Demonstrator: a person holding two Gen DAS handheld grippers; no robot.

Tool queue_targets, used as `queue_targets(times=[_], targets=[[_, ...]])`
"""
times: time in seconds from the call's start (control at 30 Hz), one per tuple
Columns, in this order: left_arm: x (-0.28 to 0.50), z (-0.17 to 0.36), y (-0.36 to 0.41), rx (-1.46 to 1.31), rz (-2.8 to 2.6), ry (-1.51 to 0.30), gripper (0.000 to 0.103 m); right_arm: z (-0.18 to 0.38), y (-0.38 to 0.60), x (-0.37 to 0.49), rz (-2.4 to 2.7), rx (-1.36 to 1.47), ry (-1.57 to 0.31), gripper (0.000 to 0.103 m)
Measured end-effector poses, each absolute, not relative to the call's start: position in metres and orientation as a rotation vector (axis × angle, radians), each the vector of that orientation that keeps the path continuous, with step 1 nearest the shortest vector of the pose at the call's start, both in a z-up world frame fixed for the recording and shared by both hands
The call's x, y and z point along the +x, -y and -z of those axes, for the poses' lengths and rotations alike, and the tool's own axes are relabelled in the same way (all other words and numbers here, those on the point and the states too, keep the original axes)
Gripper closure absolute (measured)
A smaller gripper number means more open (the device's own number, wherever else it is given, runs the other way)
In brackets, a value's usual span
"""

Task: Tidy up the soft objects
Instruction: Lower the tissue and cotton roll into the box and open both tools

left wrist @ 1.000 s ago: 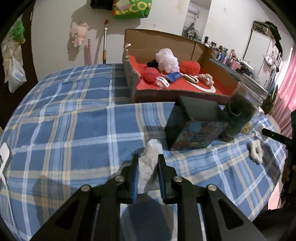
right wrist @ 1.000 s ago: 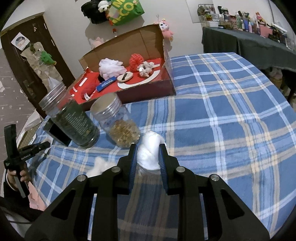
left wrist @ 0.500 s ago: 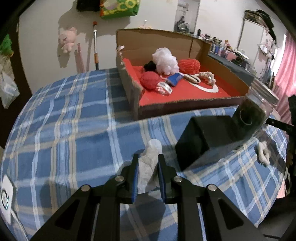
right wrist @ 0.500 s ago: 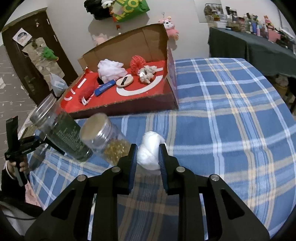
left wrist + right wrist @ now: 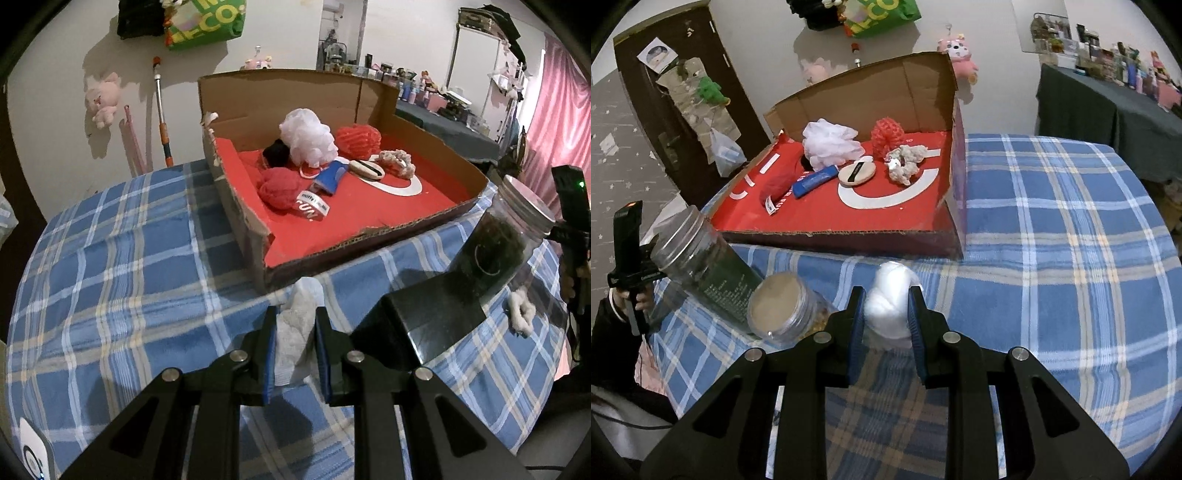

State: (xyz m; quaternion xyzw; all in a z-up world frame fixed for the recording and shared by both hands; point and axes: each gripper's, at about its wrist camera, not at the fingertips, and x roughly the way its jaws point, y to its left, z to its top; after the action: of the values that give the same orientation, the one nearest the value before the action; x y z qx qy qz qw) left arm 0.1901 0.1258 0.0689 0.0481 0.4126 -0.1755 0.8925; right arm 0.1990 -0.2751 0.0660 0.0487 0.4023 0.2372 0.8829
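Both grippers carry soft things toward the cardboard box.

The cardboard box (image 5: 243, 221), with its red floor, lies straight ahead of both grippers on the checked table (image 5: 1052, 229), its front wall close beyond the fingertips. The left gripper (image 5: 294, 334) is clamped on a white cloth (image 5: 297, 328); the right gripper (image 5: 886, 314) is clamped on a white cotton ball (image 5: 889, 310). Neither hand looks clearly nearer.
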Motion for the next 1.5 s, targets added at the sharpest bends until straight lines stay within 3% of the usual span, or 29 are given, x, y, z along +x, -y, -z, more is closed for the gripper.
queue_targets(times=[0.83, 1.5], targets=[[0.239, -0.114, -0.070, 0.142, 0.508, -0.825, 0.083, -0.101, 0.229, 0.250, -0.709, 0.064, -0.829, 0.081], [0.333, -0.084, 0.020, 0.216, 0.490, -1.052, 0.083, -0.072, 0.154, 0.345, -0.607, -0.068, -1.068, 0.081]])
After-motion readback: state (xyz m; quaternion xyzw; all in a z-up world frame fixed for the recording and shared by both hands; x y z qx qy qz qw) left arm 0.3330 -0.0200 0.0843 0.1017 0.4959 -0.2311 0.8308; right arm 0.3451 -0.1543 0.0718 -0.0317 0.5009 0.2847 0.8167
